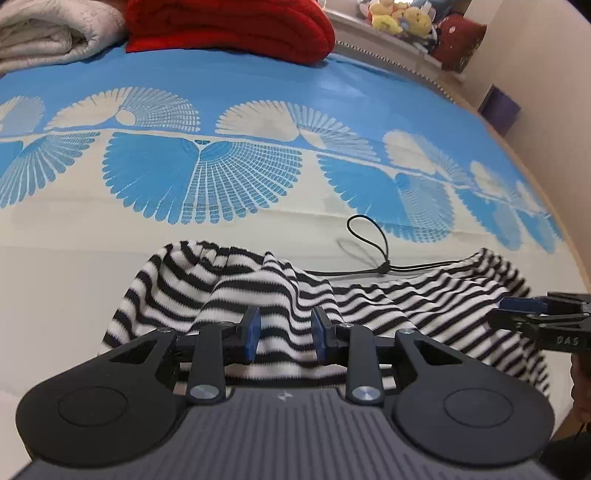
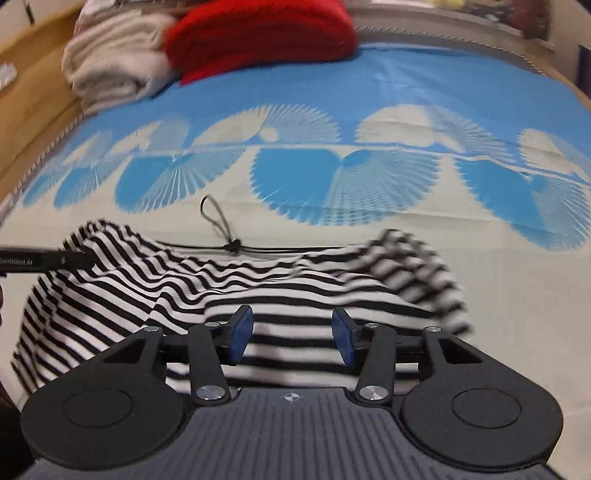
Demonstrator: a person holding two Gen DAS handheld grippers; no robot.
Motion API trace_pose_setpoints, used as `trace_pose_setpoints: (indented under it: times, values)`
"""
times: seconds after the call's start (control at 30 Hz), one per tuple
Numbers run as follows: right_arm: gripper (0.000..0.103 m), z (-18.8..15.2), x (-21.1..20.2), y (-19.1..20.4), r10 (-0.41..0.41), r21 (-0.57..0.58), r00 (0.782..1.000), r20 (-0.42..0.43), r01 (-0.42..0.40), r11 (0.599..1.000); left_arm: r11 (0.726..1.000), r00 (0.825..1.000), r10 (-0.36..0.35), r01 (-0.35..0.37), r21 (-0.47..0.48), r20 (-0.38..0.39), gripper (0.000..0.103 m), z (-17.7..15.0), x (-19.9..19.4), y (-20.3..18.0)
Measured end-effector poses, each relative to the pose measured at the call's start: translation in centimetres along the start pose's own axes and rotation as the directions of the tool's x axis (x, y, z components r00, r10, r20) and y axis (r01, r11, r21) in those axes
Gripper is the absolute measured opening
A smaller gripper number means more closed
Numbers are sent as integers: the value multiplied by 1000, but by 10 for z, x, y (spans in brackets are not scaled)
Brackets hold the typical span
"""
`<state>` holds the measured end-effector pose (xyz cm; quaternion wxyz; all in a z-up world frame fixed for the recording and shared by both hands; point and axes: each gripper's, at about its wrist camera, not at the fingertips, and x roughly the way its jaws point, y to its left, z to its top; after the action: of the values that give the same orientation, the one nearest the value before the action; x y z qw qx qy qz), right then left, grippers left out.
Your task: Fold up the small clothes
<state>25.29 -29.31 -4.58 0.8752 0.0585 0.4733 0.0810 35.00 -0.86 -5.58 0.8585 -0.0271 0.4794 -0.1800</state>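
While the striped garment [image 1: 332, 295] lies crumpled on the near, pale part of the bed [image 1: 258, 92], both tools sit over its near edge. Left tool [image 1: 284, 332]: fingers spread, fabric bunched up between the blue pads [image 1: 253, 330], not pinched. Right tool [image 2: 291, 338]: fingers spread wider, cloth beneath the gap. Black cord loop [image 1: 369, 236] rests just behind the garment. Red blanket [image 1: 229, 26] and white blanket [image 1: 48, 33] folded at the far end.
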Motion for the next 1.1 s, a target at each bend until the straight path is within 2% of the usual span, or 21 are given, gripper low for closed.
trace_pose_setpoints:
  times: [0.1, 0.13, 0.17, 0.2, 0.23, 0.3, 0.37, 0.43, 0.5, 0.53, 0.6, 0.63, 0.67, 0.73, 0.77, 0.8, 0.87, 0.9, 0.93, 1.0, 1.1]
  values:
    - [49, 5, 21, 19, -45, -69, 998, -41, 42, 997, 1000, 999, 22, -21, 14, -23, 30, 4, 13, -3]
    - [49, 6, 29, 24, -73, -99, 995, -64, 67, 993, 999, 999, 35, -34, 23, -37, 21, 5, 18, -3]
    - [37, 6, 34, 27, -89, -128, 993, -76, 79, 989, 998, 997, 48, -46, 31, -58, 16, 5, 22, -2]
    - [7, 6, 38, 32, -99, -159, 992, -79, 85, 984, 998, 995, 50, -47, 37, -81, 6, 5, 28, -1]
    - [3, 7, 40, 34, -103, -183, 991, -80, 87, 979, 998, 995, 46, -43, 41, -93, 3, 5, 31, 0]
    - [2, 13, 39, 32, -95, -168, 993, -63, 83, 982, 998, 997, 48, -45, 54, -62, 1, 9, 29, 1]
    - [0, 23, 27, 26, -108, -101, 994, 33, 111, 989, 998, 999, 50, -51, 38, 16, 1, 16, 19, 5]
    - [0, 33, 6, 18, -110, -15, 977, 182, 114, 993, 999, 994, 35, -34, -9, 107, 1, 21, 5, 9]
    - [0, 38, -3, 12, -114, 34, 960, 255, 109, 993, 999, 985, 37, -30, -39, 168, 1, 23, 0, 12]
    - [0, 38, 2, 10, -104, 40, 970, 221, 98, 994, 998, 987, 50, -44, -43, 154, 1, 23, 4, 13]
    - [1, 32, 24, 8, -79, 36, 993, 83, 76, 996, 997, 998, 55, -54, -49, 35, 5, 20, 24, 15]
    - [1, 28, 34, 9, -88, 21, 996, 20, 87, 996, 998, 999, 41, -43, -53, -23, 13, 18, 33, 16]
    - [2, 24, 41, 10, -100, 6, 995, -29, 100, 995, 998, 997, 32, -36, -49, -68, 13, 15, 38, 17]
    - [4, 23, 37, 10, -126, -8, 992, -17, 126, 992, 998, 998, 52, -53, -45, -20, 17, 16, 27, 20]
    - [8, 25, 28, 8, -136, 7, 990, 22, 136, 991, 997, 999, 40, -38, -74, 29, 22, 17, 14, 27]
    - [16, 27, 17, 4, -145, 34, 987, 70, 143, 989, 994, 998, 23, -16, -108, 65, 32, 19, 5, 34]
    - [26, 30, -1, -8, -160, 82, 978, 134, 150, 985, 983, 994, -15, 34, -179, 108, 33, 19, -10, 50]
    - [27, 31, -6, -16, -179, 101, 973, 143, 166, 981, 979, 994, -24, 45, -197, 108, 33, 18, -13, 57]
    - [27, 32, -5, -27, -200, 114, 971, 134, 186, 976, 978, 995, -22, 41, -203, 96, 33, 17, -14, 62]
    - [27, 29, 1, -44, -263, 135, 962, 67, 253, 958, 981, 999, 40, -35, -189, 24, 33, 15, -5, 67]
    - [27, 20, 15, -66, -337, 152, 941, -42, 340, 928, 974, 986, 136, -151, -167, -99, 33, 7, 17, 77]
